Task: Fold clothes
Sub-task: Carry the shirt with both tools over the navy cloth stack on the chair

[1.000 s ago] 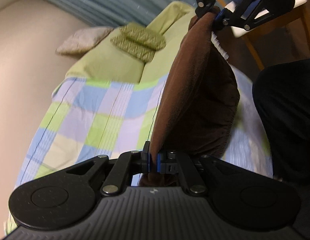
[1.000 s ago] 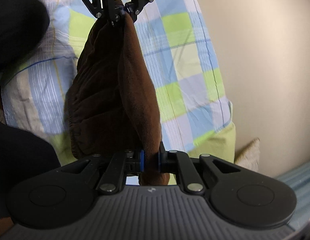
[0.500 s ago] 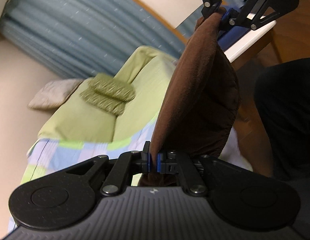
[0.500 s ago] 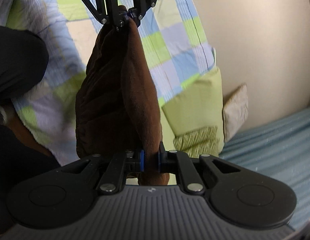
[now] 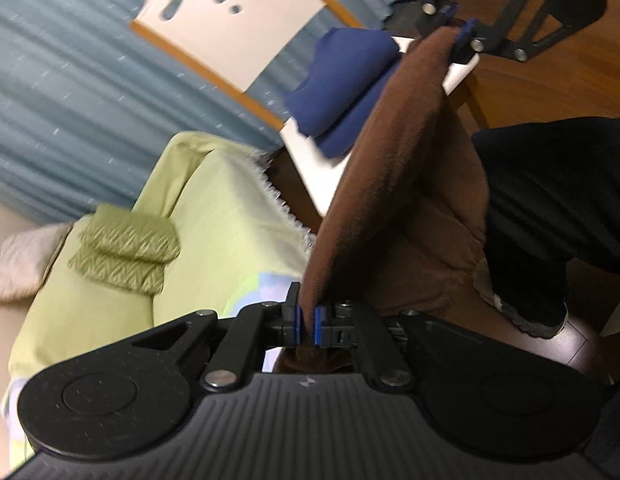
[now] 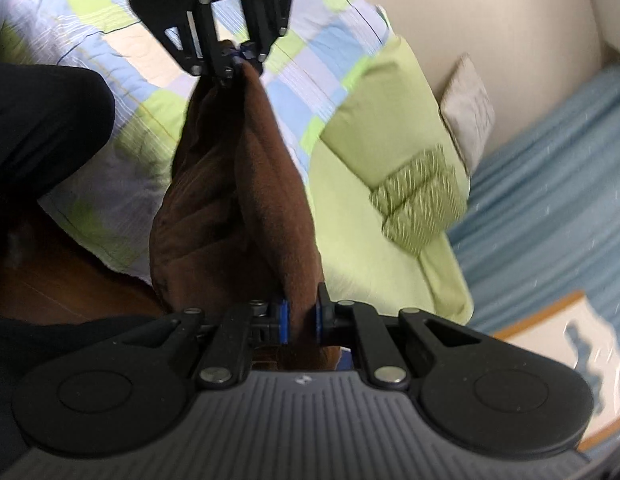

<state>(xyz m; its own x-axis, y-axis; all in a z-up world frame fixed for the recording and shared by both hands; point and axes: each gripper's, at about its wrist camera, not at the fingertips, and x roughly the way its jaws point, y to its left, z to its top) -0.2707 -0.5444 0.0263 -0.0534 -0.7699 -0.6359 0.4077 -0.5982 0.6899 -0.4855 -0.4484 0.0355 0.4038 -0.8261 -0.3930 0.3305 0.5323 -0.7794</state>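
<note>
A brown fleece garment (image 5: 405, 208) hangs folded in the air between my two grippers. My left gripper (image 5: 306, 318) is shut on one end of it; my right gripper (image 5: 463, 38) shows at the top right, shut on the other end. In the right wrist view my right gripper (image 6: 300, 318) pinches the brown garment (image 6: 250, 208), and my left gripper (image 6: 234, 62) holds its far end at the top. The garment sags down between them, off the bed.
A bed with a checked blue and green quilt (image 6: 122, 52), a green sheet (image 5: 214, 216) and a patterned green pillow (image 5: 126, 252). A white chair (image 5: 238, 28) holds a folded blue garment (image 5: 345, 88). The person's dark legs (image 5: 557, 192) stand over the wood floor (image 5: 529, 84).
Both grippers have swung with the brown garment away from the quilt toward the head of the bed and the chair. The chair and blue garment have come into view.
</note>
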